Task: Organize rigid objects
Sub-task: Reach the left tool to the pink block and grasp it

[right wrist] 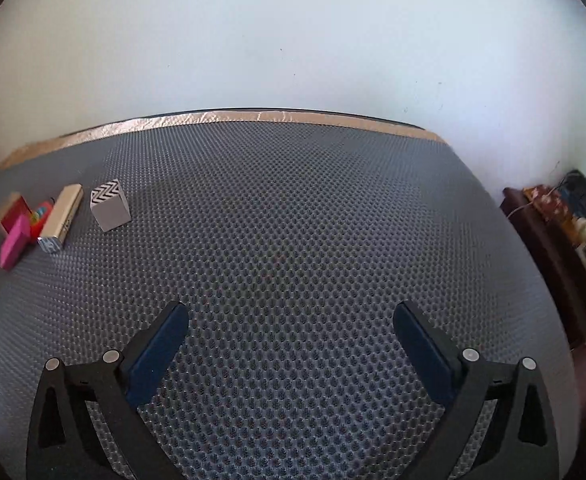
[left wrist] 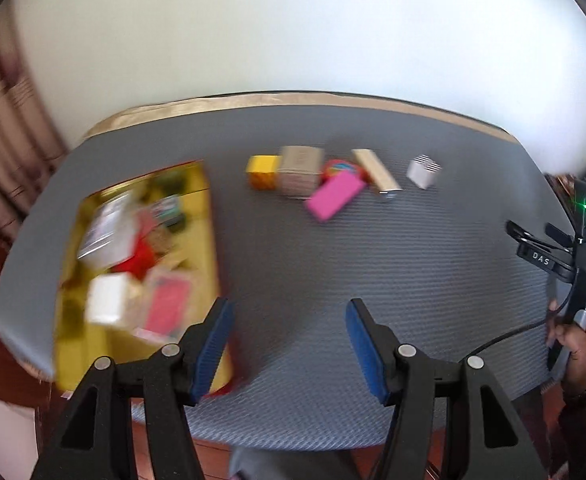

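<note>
Between the blue pads of my left gripper (left wrist: 289, 314) nothing is sitting; its jaws are standing partly apart over the bare grey mat (left wrist: 373, 264), with the left finger hanging just over the near right corner of the gold tray (left wrist: 213, 240). That tray is lying at the left of the mat and is holding a blurred jumble of small boxes, white, red and pink among them. Farther out, toward the back of the mat, a loose row of things is waiting: a yellow box (left wrist: 261, 172), a tan box (left wrist: 300, 176) touching it, a red round thing (left wrist: 339, 169) half hidden behind a pink box (left wrist: 335, 196), a long beige bar (left wrist: 377, 175), and a little apart, a white cube (left wrist: 423, 171) with a zigzag top. At the right edge my right hand (left wrist: 573, 340) is gripping its tool. My right gripper (right wrist: 291, 320) is gaping wide and empty over open mat, with the same row well off to its left, the white cube nearest. No earlier picture is showing me its jaws.
</note>
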Demonstrator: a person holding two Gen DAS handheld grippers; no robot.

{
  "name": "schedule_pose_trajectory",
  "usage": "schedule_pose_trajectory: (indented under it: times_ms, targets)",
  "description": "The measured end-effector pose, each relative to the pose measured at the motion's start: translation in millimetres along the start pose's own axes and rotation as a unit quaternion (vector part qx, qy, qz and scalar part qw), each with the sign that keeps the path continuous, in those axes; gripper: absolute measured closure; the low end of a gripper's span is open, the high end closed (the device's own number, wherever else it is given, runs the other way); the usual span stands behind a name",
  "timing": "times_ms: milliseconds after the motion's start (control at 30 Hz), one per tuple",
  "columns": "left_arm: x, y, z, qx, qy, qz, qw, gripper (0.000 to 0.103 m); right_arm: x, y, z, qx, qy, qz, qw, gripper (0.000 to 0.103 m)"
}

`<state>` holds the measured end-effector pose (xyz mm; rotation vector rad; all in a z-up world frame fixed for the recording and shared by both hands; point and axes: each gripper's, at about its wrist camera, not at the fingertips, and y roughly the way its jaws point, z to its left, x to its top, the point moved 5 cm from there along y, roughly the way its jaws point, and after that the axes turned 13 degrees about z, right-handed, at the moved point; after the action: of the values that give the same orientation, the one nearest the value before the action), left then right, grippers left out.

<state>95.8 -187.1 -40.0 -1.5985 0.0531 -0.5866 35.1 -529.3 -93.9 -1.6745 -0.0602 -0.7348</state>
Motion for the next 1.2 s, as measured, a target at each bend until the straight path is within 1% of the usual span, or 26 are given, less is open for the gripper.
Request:
schedule_pose_trajectory:
  times_ms: [133,200,267,300,367,467,533,600,700,767,867,1033,1133,1200]
  targets:
    - [31,16,-18,-0.012,0.025,0.013,0.9995,0.043,3,-2,-6,0.018,0.004,-0.007,1.0,0.002]
    - [46,19,-16,-0.01,0.022,0.011,0.9996,0.043,3,-3,-8,0.025,0.003,-0.008,1.0,0.001]
    - [65,22,-8,-0.007,0.008,0.009,0.9999,0.043,3,-3,-9,0.032,0.003,-0.008,0.999,0.001]
    - [72,24,-4,-0.006,0.004,0.014,0.9999,0.043,4,-2,-5,0.034,0.004,-0.008,0.999,0.001]
    - [87,31,-2,-0.017,0.01,0.037,0.9991,0.043,2,-6,0,0.041,0.003,-0.009,0.999,0.001]
    - [93,48,-9,-0.032,0.031,0.066,0.9968,0.043,1,-7,1,0.045,0.003,-0.01,0.999,0.001]
    - [91,61,-16,-0.029,0.052,0.076,0.9953,0.043,2,-8,1,0.046,0.004,-0.01,0.999,0.001]
    - [93,75,-24,-0.018,0.079,0.08,0.9935,0.043,2,-8,0,0.048,0.003,-0.011,0.999,0.001]
    - [98,83,-38,-0.032,0.115,0.08,0.9897,0.043,2,-9,-1,0.05,0.002,-0.013,0.999,0.001]
    - [103,85,-49,-0.034,0.151,0.077,0.9849,0.043,2,-10,-1,0.052,0.002,-0.013,0.999,0.001]
    - [110,91,-58,-0.03,0.193,0.081,0.9774,0.043,2,-10,0,0.054,0.001,-0.013,0.998,0.001]
    - [118,107,-60,-0.031,0.227,0.106,0.9676,0.043,1,-11,0,0.057,0.0,-0.013,0.998,0.001]
    - [124,114,-59,-0.007,0.236,0.106,0.966,0.043,0,-10,0,0.058,-0.001,-0.013,0.998,0.001]
    - [128,115,-57,-0.008,0.237,0.107,0.9657,0.043,0,-11,1,0.059,-0.002,-0.013,0.998,0.001]
